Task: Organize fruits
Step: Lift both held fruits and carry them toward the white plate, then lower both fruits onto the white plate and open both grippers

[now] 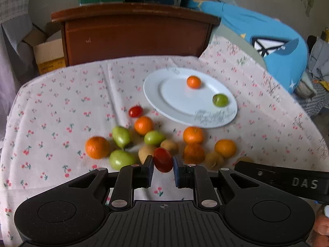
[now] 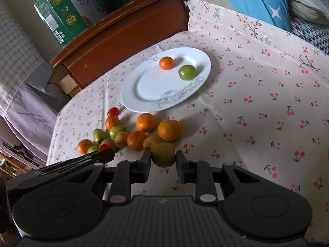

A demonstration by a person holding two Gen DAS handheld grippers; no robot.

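Red tomato (image 1: 163, 160): small, oval, lying between the pads of the left gripper (image 1: 163, 165), at the near edge of the loose fruit pile on the cherry-print cloth (image 1: 61, 103). The jaws stand narrow against it on both sides; whether it is lifted clear of the cloth cannot be told. Yellow-brown fruit (image 2: 163, 154): round, gripped likewise between the jaws of the right gripper (image 2: 163, 161), at the near end of the same pile. White plate (image 2: 144, 100): beyond the pile, well apart from both grippers, already carrying one small orange (image 2: 166, 62) and one green fruit (image 2: 187, 72). Remaining pile: oranges, green fruits, brownish fruits and a second red tomato (image 1: 135, 111) near the plate rim.

Step in hand, as judged: carrying a held fruit to the plate. To do it well, squeeze the soft tomato only enough to hold it, raise it above the neighbouring fruits before moving forward, and release it low over a bare part of the plate so that it does not roll. The two grippers sit close together; moving one at a time should avoid a collision.
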